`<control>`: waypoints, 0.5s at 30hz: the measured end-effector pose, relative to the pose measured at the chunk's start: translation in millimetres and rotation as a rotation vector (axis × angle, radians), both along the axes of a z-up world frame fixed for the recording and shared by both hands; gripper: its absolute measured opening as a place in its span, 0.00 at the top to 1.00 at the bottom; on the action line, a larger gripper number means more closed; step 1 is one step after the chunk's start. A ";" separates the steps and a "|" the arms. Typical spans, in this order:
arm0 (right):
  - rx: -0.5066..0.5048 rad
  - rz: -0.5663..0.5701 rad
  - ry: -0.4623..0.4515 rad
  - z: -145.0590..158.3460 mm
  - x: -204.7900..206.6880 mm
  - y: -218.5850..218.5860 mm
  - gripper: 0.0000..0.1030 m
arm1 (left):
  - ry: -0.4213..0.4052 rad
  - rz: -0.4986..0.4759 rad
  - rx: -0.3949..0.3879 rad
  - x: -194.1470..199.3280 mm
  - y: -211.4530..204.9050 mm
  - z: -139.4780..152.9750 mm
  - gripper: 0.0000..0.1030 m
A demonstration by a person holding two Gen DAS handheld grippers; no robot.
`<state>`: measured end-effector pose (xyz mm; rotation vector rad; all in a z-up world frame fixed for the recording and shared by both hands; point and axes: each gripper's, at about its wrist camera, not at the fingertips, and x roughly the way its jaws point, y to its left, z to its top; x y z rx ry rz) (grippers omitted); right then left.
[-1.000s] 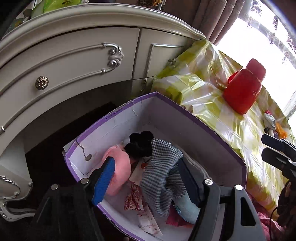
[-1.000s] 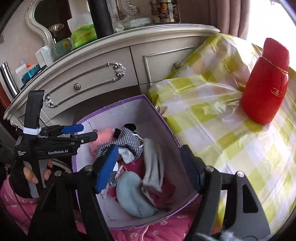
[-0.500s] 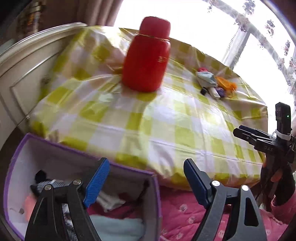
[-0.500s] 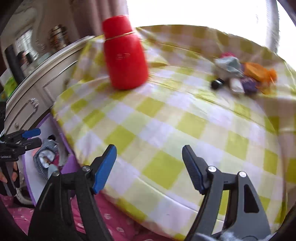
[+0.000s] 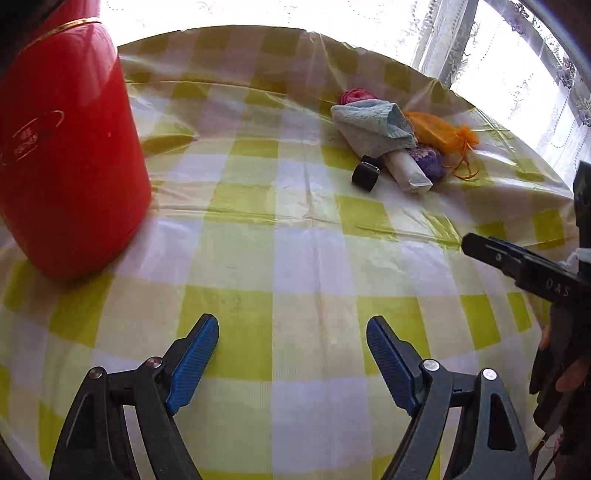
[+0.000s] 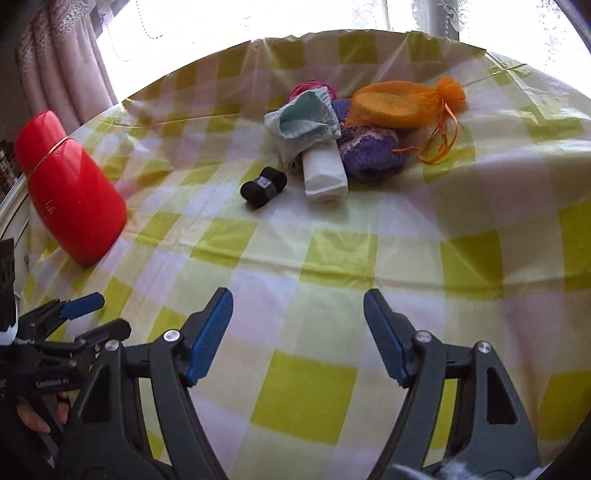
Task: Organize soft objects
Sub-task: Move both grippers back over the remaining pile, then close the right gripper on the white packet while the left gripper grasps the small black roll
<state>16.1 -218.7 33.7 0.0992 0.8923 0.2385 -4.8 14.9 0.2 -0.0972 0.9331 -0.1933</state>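
A: Item: left gripper (image 5: 291, 354), right gripper (image 6: 298, 332). Jaws?
B: Both wide, empty; the left's just widened.
A: Soft goods?
B: Heaped far across checked tablecloth (image 6: 332, 258): black sock roll (image 6: 263, 186), orange mesh pouch (image 6: 399, 103). Step: approach. Next: reach, straddle one.

A table (image 6: 332, 258) has a yellow and white checked cloth. Bright windows (image 6: 258, 18) and curtains (image 6: 62, 66) stand far behind it.
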 end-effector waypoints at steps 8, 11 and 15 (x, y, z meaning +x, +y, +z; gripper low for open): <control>-0.151 0.009 0.048 -28.0 121.5 20.2 0.25 | -0.055 -0.016 -0.018 1.0 4.6 0.7 0.13; -0.175 0.021 0.039 -30.2 148.8 27.9 0.24 | -0.050 -0.032 -0.012 2.3 1.0 -1.3 0.07; -0.166 0.067 0.016 -26.0 142.1 21.7 0.59 | -0.026 -0.067 0.053 5.8 -11.2 -4.4 0.00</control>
